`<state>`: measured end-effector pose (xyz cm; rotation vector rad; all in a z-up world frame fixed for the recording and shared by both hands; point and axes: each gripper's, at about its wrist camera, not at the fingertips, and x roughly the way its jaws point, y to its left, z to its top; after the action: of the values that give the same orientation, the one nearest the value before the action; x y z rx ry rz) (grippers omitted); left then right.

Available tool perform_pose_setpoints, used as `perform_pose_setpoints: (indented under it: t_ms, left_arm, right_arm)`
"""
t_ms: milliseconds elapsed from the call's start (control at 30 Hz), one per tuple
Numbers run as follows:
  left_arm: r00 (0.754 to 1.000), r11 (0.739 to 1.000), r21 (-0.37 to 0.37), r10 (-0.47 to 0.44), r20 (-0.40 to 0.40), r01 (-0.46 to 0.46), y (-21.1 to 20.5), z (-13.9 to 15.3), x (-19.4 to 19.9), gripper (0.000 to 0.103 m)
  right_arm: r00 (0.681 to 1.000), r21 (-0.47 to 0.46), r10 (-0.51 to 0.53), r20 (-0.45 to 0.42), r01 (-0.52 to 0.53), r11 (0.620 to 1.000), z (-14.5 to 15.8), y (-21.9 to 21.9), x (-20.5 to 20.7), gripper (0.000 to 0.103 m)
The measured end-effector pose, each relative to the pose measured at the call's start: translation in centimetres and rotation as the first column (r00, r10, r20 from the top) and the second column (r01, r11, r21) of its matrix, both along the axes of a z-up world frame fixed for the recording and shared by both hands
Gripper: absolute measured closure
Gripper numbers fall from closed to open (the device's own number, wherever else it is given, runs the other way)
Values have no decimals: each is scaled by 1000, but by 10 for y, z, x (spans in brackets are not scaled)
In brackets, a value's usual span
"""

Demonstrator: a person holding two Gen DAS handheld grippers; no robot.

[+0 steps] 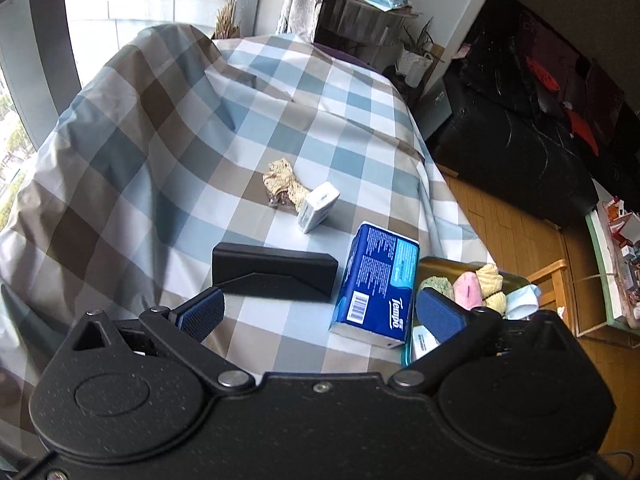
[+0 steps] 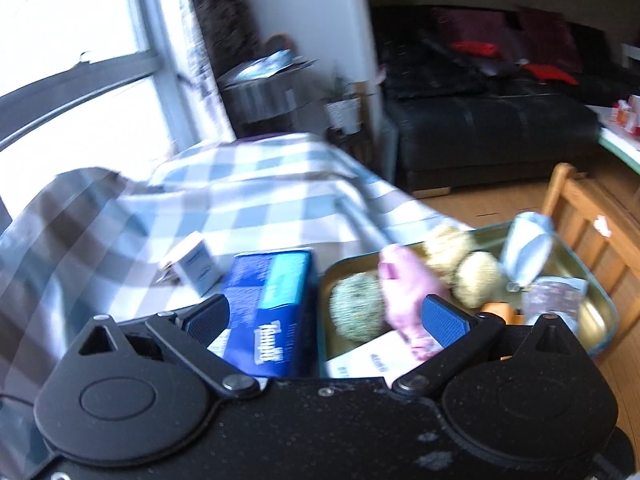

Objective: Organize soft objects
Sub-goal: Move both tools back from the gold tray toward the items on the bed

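Both grippers, left (image 1: 320,314) and right (image 2: 326,318), hanging spread wide; glossy blue tissue pack (image 1: 376,288) leaning beside metal tray (image 2: 592,300) of fuzzy rolled cloths (image 2: 356,312).

Left wrist view: rides behind its own claw (image 1: 318,314), high over the checked-cloth counter (image 1: 168,128), tilted down and forward toward the window. Wide stretch of cloth visible, sharp. Blue tissue pack (image 1: 376,292) sits just ahead between the pads; green tray (image 1: 440,264) at the right edge, mostly cut off.

Right wrist view: behind its own claw (image 2: 326,320), lower and closer in, aimed more level across the counter's near end toward the sofa (image 2: 480,120) and window. Motion-blurred. Tray (image 2: 600,304) fills the right middle.

Shared ground: tissue pack (image 2: 268,304), tray, small white box (image 1: 318,208) (image 2: 198,266), checked cloth, window, sofa (image 1: 520,120).
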<state>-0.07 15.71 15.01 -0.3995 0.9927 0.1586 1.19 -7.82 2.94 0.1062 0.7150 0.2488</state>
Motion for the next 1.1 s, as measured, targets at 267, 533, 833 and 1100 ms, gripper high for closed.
perform_pose_setpoints:
  t_ms: [267, 533, 833, 1100]
  left_arm:
    - [996, 1000, 11, -13, -90, 14, 24, 26, 12, 4]
    - [961, 965, 147, -183, -206, 215, 20, 9, 44, 4]
    - [925, 922, 175, -303, -230, 346, 35, -22, 67, 4]
    - [918, 878, 273, -362, -159, 394, 38, -40, 78, 4]
  right_arm:
    - [982, -46, 183, -51, -185, 982, 12, 54, 14, 1]
    - [971, -75, 236, -48, -239, 968, 32, 72, 31, 1]
    - [970, -130, 240, -45, -244, 961, 29, 84, 55, 1]
    - [971, -149, 229, -74, -238, 960, 17, 103, 83, 8]
